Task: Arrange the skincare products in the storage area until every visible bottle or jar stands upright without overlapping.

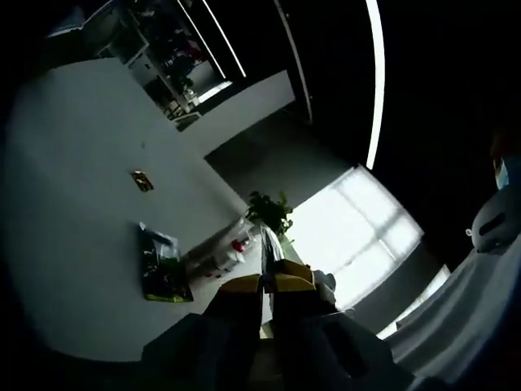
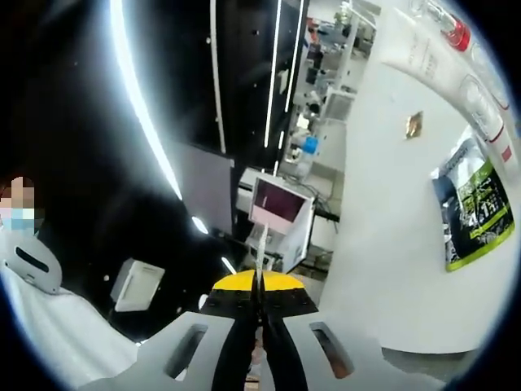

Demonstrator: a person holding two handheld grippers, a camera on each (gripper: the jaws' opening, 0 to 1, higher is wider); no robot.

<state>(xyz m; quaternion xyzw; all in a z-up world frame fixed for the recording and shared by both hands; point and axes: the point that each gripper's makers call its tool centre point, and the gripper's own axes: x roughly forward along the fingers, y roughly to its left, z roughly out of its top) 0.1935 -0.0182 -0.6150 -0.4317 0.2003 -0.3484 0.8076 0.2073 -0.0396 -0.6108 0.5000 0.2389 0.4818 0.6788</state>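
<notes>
My left gripper (image 1: 267,283) rises from the bottom of the left gripper view, its yellow-tipped jaws closed together with a thin pale sliver standing up between them. It points up into the room, toward a bright window (image 1: 358,232). My right gripper (image 2: 260,285) is also shut, with the same thin sliver at its tips, and points at a dark ceiling with light strips. Small bottles with red caps (image 2: 456,34) and a white tube (image 2: 431,59) sit along the top right edge of the right gripper view. Small items with a red spot (image 1: 238,244) show far ahead in the left gripper view.
A green and black printed sheet (image 1: 163,273) (image 2: 476,204) lies flat against a broad white surface (image 1: 73,204). A potted plant (image 1: 273,213) stands by the window. A monitor (image 2: 281,208) and shelving lie ahead. A person in white (image 2: 32,269) is close by.
</notes>
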